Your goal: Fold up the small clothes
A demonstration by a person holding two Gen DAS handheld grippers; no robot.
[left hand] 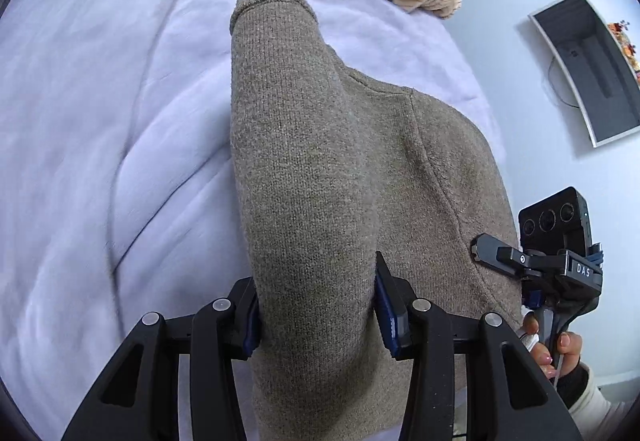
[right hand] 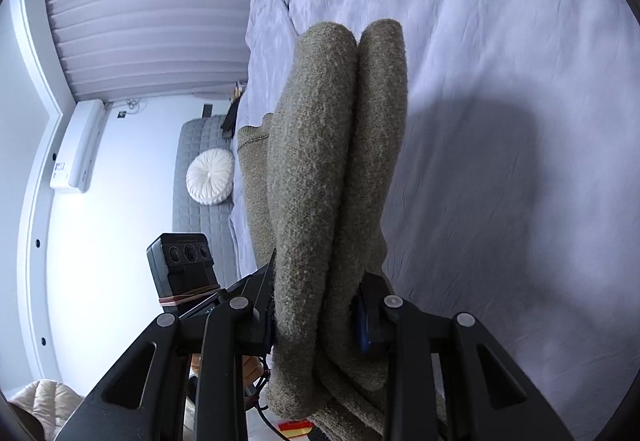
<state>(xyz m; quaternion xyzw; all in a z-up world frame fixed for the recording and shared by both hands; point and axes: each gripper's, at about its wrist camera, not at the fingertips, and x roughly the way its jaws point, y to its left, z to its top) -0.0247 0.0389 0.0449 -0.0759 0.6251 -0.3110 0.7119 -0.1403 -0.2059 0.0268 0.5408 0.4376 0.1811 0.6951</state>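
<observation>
Right wrist: lavender bedspread (right hand: 500,81), pleated curtain (right hand: 152,13), wall heater (right hand: 78,147)

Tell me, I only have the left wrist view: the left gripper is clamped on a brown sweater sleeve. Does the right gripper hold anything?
Observer: Yes, the right gripper is shut on the brown sweater, on a doubled fold.
Operator: Anything under it?
Observer: The lavender bedspread, with the sweater's shadow on it.
Operator: What's beyond the bed?
Observer: A round white cushion on a grey quilted seat.
</observation>
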